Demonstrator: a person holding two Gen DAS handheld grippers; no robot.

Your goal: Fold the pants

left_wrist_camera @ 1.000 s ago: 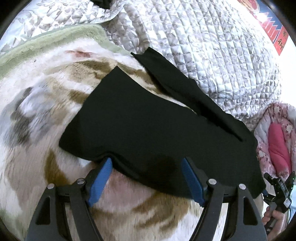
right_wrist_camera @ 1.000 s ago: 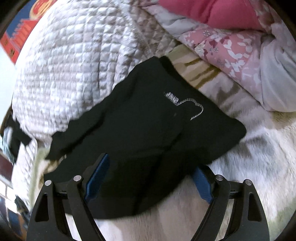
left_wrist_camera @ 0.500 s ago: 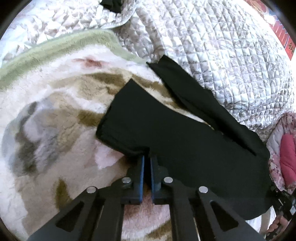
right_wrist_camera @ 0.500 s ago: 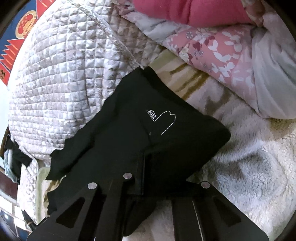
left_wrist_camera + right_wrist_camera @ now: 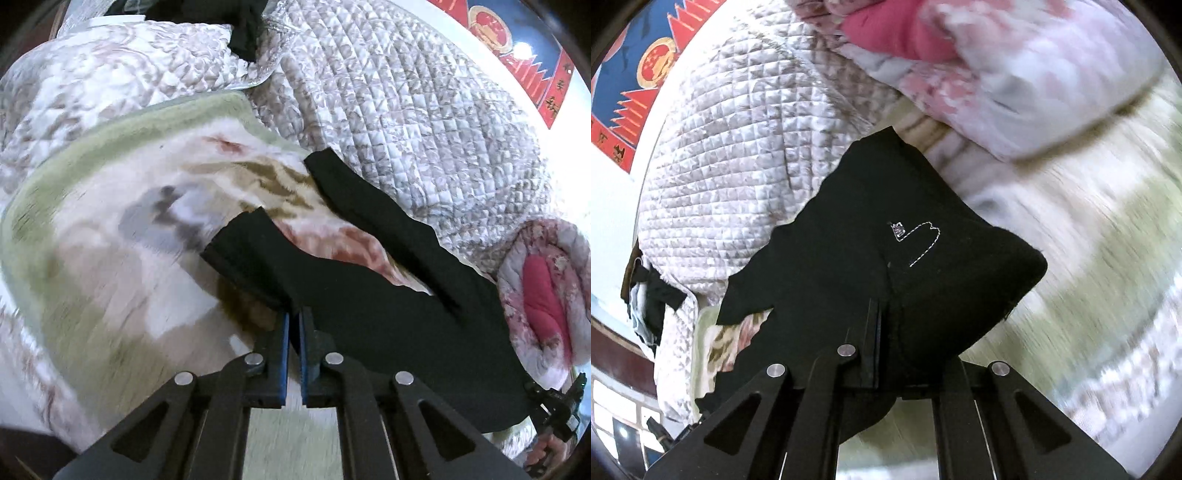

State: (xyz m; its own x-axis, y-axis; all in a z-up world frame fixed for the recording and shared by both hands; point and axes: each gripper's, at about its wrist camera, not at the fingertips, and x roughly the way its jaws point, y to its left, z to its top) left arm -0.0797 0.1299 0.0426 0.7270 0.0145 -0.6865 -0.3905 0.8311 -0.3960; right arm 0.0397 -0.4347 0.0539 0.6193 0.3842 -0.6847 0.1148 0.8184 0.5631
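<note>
Now both the left gripper (image 5: 292, 325) and right gripper (image 5: 882, 314) pinch the black pants' (image 5: 369, 295) near edge.

Black pants (image 5: 369, 295) lying partly lifted off the bed, one leg trailing toward 11 o'clock in the left view, white stitched outline showing at centre in the right view

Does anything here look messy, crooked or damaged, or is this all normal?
Nothing looks damaged. The black fabric pants are uneven: one leg strays onto the quilted grey bedspread, off the fluffy patterned blanket. The left gripper and right gripper each pinch an edge.
</note>
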